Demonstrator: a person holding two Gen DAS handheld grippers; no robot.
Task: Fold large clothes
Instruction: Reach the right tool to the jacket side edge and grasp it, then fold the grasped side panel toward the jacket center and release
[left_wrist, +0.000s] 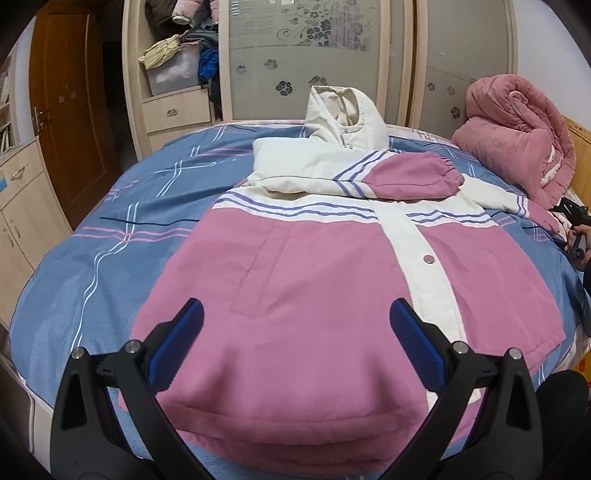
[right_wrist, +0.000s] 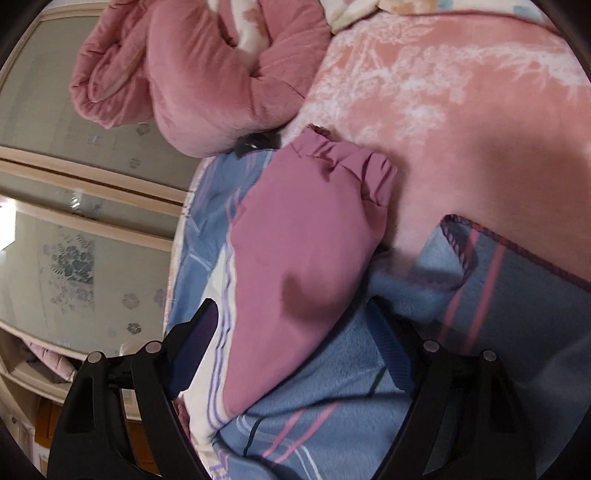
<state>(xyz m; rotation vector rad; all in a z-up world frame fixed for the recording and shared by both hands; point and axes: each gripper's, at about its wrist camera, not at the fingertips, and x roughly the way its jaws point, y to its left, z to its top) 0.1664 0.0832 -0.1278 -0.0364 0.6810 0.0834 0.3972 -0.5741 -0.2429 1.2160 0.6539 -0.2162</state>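
Note:
A pink and cream hooded jacket (left_wrist: 295, 266) lies face up on the bed, its hood (left_wrist: 343, 118) at the far end. One sleeve (left_wrist: 402, 175) is folded across the chest. The other sleeve (right_wrist: 295, 266) lies out to the side, cuff (right_wrist: 354, 166) pointing away. My left gripper (left_wrist: 295, 332) is open, hovering over the jacket's lower hem. My right gripper (right_wrist: 291, 354) is open, its fingers on either side of the outstretched pink sleeve, not closed on it. The right gripper also shows at the edge of the left wrist view (left_wrist: 576, 236).
The bed has a blue plaid cover (left_wrist: 110, 240). A rolled pink quilt (left_wrist: 517, 147) lies at the far right, also in the right wrist view (right_wrist: 192, 74). A pink floral blanket (right_wrist: 461, 110) lies beside the sleeve. A wardrobe (left_wrist: 314, 55) stands behind the bed, a wooden door (left_wrist: 70, 110) at left.

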